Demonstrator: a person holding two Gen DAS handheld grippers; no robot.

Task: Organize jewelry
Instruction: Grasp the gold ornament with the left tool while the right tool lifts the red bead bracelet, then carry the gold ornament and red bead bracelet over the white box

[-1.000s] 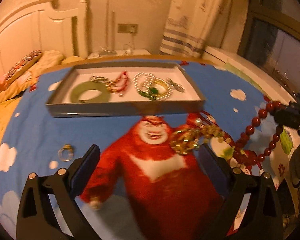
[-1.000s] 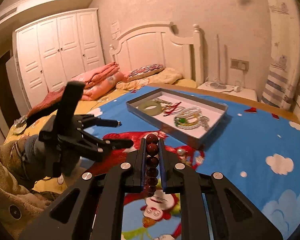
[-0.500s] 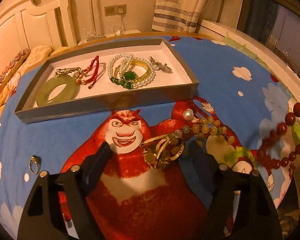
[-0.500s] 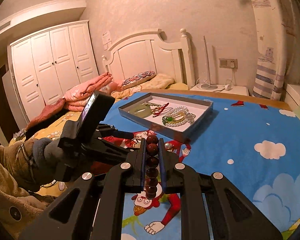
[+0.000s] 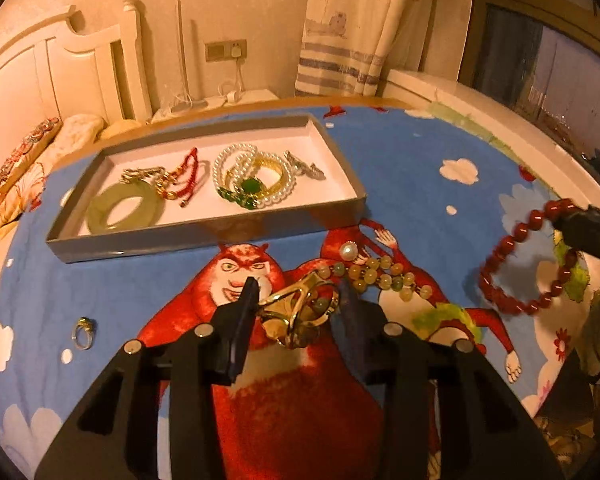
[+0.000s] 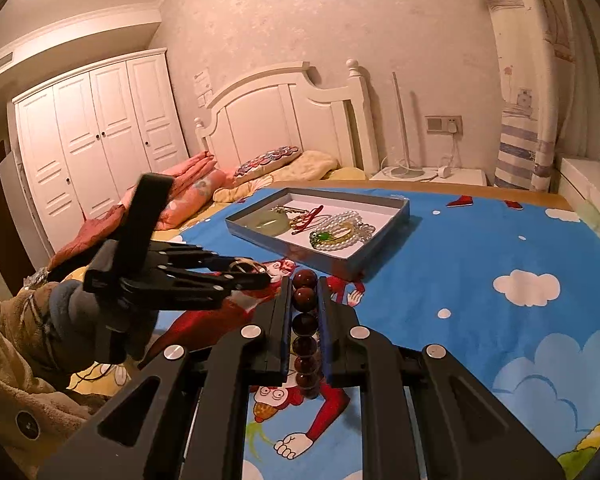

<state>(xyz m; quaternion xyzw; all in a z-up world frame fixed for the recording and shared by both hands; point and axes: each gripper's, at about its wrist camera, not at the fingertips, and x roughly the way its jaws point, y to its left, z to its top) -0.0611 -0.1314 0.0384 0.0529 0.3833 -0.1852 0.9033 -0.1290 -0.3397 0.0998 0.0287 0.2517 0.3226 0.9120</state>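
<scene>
My left jaws are closing around the gold bangle (image 5: 300, 312), light, stiff, slippery; I pinch across its rim. My right jaws hold the red bead bracelet (image 6: 304, 320).

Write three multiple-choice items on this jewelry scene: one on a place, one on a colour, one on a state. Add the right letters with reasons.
1. Where does the small ring lie?
A in the tray
B on the blue cloth, apart from the tray
C on the pillow

2. What colour are the beads of the bracelet in the right gripper?
A dark red
B white
C green

3. How does the tray stand?
A tipped over
B covered by a lid
C open, jewelry inside

Answers:
B, the ring sits alone on the cloth.
A, dark red beads show between the jaws.
C, no lid, pieces visible inside.
</scene>
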